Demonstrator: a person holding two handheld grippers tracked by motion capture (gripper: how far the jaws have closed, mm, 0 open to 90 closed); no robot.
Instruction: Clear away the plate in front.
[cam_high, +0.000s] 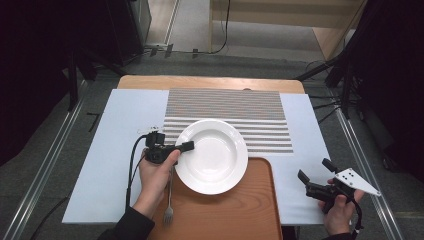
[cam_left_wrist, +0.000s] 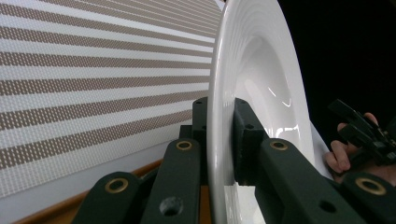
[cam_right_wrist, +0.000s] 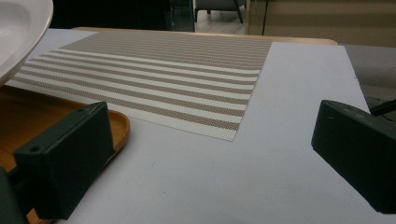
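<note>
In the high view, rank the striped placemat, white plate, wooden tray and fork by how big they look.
1. Striped placemat, largest, though the white plate covers part of it.
2. Wooden tray, close behind; the frame's bottom edge cuts it off, so its rank is unsure.
3. White plate.
4. Fork, smallest.

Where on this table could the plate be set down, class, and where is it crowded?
Free: the striped placemat beyond the white plate, and the pale sheet left of it. Crowded: the wooden tray, with the fork and the left gripper clamping the plate.
</note>
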